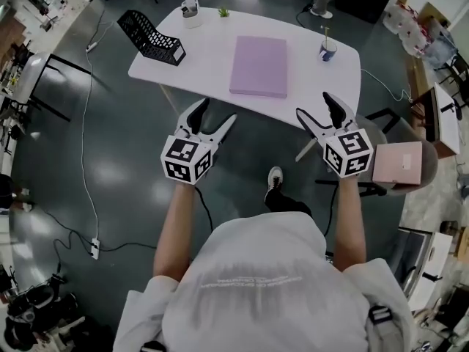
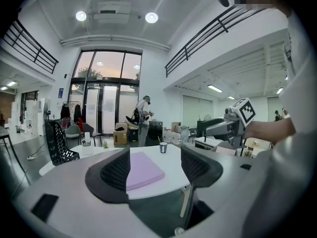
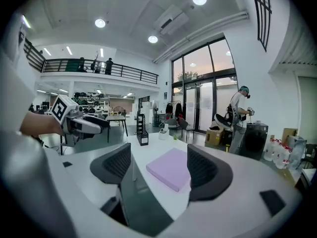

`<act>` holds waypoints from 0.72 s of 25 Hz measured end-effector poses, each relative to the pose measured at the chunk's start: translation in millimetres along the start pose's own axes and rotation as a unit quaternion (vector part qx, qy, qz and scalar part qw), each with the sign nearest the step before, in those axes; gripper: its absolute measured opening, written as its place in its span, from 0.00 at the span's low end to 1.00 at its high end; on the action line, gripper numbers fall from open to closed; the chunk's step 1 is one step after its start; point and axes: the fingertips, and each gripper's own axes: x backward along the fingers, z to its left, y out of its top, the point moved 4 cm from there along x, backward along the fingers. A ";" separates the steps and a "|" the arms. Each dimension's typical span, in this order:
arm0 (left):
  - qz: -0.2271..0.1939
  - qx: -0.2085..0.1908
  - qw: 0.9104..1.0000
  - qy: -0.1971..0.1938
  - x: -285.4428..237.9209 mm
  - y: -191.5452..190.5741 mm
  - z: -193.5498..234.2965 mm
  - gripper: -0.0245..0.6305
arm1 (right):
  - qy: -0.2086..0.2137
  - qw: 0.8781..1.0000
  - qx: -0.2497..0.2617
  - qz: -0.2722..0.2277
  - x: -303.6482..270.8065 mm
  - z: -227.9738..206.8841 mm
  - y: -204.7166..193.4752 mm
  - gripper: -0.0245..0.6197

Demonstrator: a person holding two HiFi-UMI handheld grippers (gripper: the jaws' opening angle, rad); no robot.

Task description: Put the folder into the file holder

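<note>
Both sets of jaws are spread wide with nothing between the pads: my left gripper (image 1: 218, 111) and right gripper (image 1: 315, 105) hang side by side over the dark floor (image 1: 110, 167), just short of the near edge of the white rounded table (image 1: 205, 57). The lilac rectangular folder (image 1: 259, 66) lies flat mid-table, untouched and framed in the gap of both gripper views (image 2: 141, 170) (image 3: 173, 168). The black mesh file holder (image 1: 152, 37) sits at the table's left end, well apart from the folder, and a small blue-and-white cup (image 1: 327, 48) stands near the right end.
</note>
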 end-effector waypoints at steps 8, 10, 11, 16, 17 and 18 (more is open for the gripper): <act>-0.005 0.020 1.000 0.024 -74.8 16.8 18.5 0.54 | 0.013 1.000 -0.024 0.004 -43.3 -79.2 9.3 0.59; -0.002 0.023 0.999 0.030 -92.0 18.4 23.7 0.54 | 0.017 0.999 -0.032 0.006 -55.3 -96.2 9.5 0.59; 0.000 0.024 0.999 0.034 -100.3 19.5 26.8 0.54 | 0.020 0.999 -0.034 0.007 -61.9 -103.7 9.7 0.59; 0.000 0.025 0.998 0.050 -131.9 27.3 37.4 0.54 | 0.037 0.999 -0.032 0.017 -92.4 -136.9 10.5 0.59; 0.001 0.026 0.998 0.055 -135.9 27.9 39.6 0.54 | 0.041 0.999 -0.031 0.018 -98.6 -142.5 10.7 0.59; 0.004 0.027 0.998 0.061 -139.1 27.4 42.1 0.54 | 0.045 0.998 -0.031 0.019 -104.8 -147.0 10.5 0.58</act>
